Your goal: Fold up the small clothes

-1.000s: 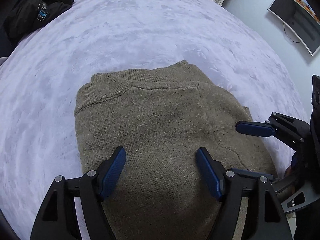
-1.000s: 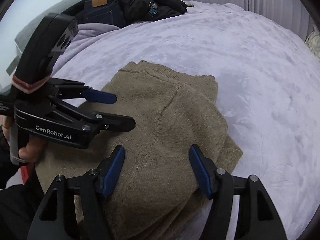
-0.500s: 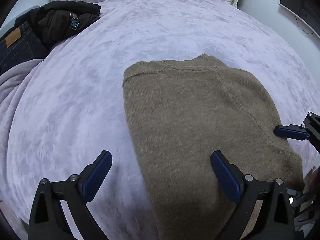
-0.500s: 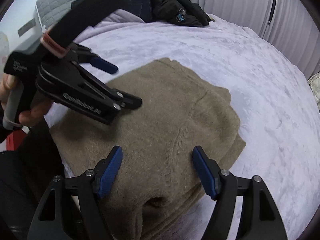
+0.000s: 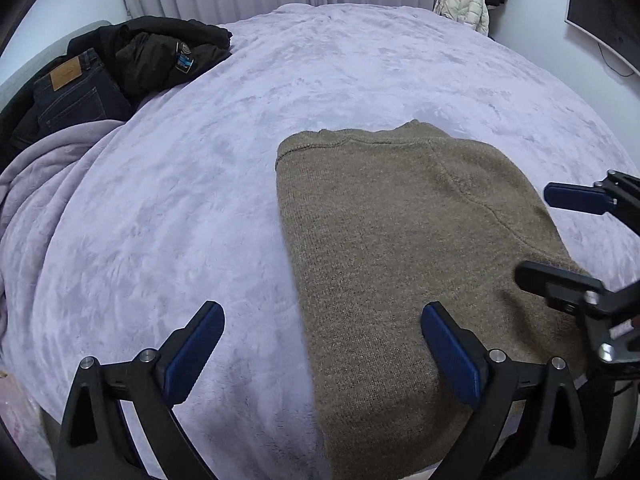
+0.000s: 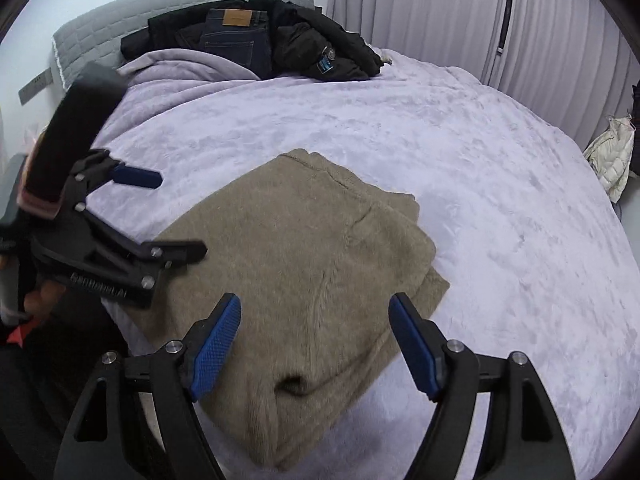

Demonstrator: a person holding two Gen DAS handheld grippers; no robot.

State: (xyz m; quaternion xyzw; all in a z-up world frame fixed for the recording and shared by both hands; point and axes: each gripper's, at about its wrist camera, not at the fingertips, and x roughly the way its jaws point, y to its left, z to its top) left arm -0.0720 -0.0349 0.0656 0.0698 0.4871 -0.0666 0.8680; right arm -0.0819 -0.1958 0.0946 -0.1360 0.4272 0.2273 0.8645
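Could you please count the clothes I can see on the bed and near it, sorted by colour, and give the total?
Brown: 1, the folded sweater near the bed's edge.
Dark blue: 1, the jeans at the head of the bed.
Black: 1, the jacket beside the jeans.
White: 1, the puffer jacket hanging past the far end of the bed.
Total: 4

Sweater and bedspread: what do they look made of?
Sweater: looks like a wool-type knit, matte and fuzzy; ribbed edge and visible stitches point to that, exact fibre unclear. Bedspread: seems plush fleece or velvet, its lilac pile showing brushed, crushed marks.
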